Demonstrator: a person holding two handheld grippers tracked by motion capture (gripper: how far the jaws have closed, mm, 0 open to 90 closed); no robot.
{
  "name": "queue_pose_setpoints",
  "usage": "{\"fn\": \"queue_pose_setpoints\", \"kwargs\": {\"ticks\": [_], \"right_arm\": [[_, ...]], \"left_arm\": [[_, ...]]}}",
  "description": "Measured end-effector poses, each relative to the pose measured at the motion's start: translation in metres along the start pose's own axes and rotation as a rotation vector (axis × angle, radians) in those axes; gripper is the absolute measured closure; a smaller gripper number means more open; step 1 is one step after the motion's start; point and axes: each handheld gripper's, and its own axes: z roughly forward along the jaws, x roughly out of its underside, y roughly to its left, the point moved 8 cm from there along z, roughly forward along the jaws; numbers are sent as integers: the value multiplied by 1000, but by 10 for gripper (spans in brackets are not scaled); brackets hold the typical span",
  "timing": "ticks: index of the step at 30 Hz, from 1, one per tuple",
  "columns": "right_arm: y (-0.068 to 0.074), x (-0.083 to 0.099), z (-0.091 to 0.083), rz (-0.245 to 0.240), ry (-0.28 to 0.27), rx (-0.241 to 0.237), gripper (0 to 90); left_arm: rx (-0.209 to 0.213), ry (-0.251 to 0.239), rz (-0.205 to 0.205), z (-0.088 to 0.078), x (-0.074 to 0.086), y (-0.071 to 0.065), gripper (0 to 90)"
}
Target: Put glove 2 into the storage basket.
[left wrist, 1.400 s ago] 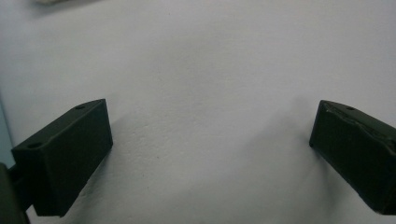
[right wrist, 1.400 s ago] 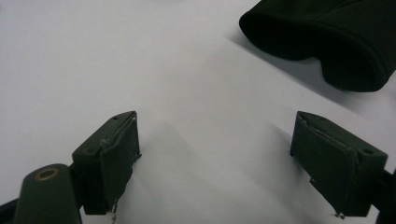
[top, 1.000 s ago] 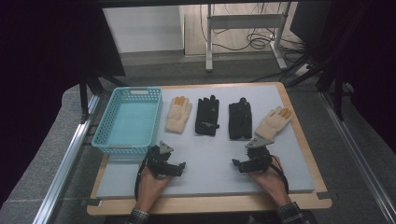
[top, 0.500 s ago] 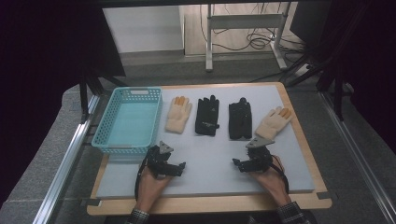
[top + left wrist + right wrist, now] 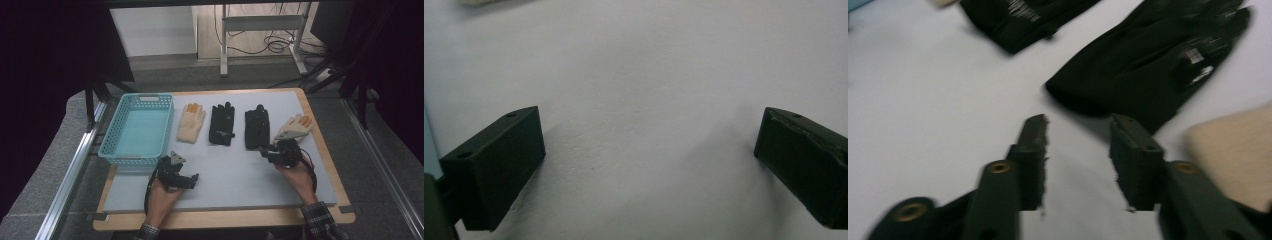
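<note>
A pale grey mat covers the wooden bench (image 5: 320, 145), which stands on grey floor with a white-legged stand and cables behind. From the turquoise plastic mesh basket (image 5: 137, 129) rightwards lie four gloves. The right tongs (image 5: 268, 151) hover just before the cuff of the black fabric glove (image 5: 257, 128) third from the basket; their jaws have just been closing, narrow, with nothing between. The left tongs (image 5: 191, 180), near the basket's front corner, gape wide over bare mat.

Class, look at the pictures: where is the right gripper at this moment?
In the high view the right gripper is on the table's right side, at the near end of the right-hand black glove, just left of the tan glove.
</note>
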Motion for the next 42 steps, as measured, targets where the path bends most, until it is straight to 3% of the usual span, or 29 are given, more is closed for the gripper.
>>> {"fn": "queue_pose_setpoints", "kwargs": {"ticks": [2,4,7,9,16,18,27,28,31,34,35,37,38,39,40,42], "right_arm": [[-5,-3,0,12,-3,6,679],[-23,-13,4,40,-8,29,793],[-34,-18,11,43,4,61,828],[-51,-24,24,52,21,100,832],[-79,-29,48,76,39,173,786],[-85,-32,53,93,31,169,759],[-81,-51,72,83,-2,120,581],[-77,-53,79,61,18,106,522],[-75,-52,89,22,55,123,492],[-77,-49,98,31,93,136,473],[-77,-49,98,31,93,136,473],[-78,-48,100,97,99,122,537],[-78,-48,100,97,99,122,537],[-77,-48,99,122,110,107,665],[-77,-48,99,122,110,107,665],[-76,-47,99,141,106,95,759]], "left_arm": [[0,0,0,0,0,0,5],[0,0,0,0,0,0,5],[1,0,-1,0,0,0,5],[1,0,-2,0,0,0,5],[2,-3,-3,0,0,0,5],[2,-2,-3,0,0,0,6],[2,-2,-3,0,0,0,6],[2,-2,-4,0,0,0,6],[2,-2,-3,0,0,0,6],[2,-2,-4,0,0,0,6],[2,-2,-4,0,0,0,6],[2,-2,-3,0,0,0,6],[2,-2,-3,0,0,0,6],[2,-2,-3,0,0,0,6],[2,-2,-3,0,0,0,6],[2,-2,-3,0,0,0,6]]}}
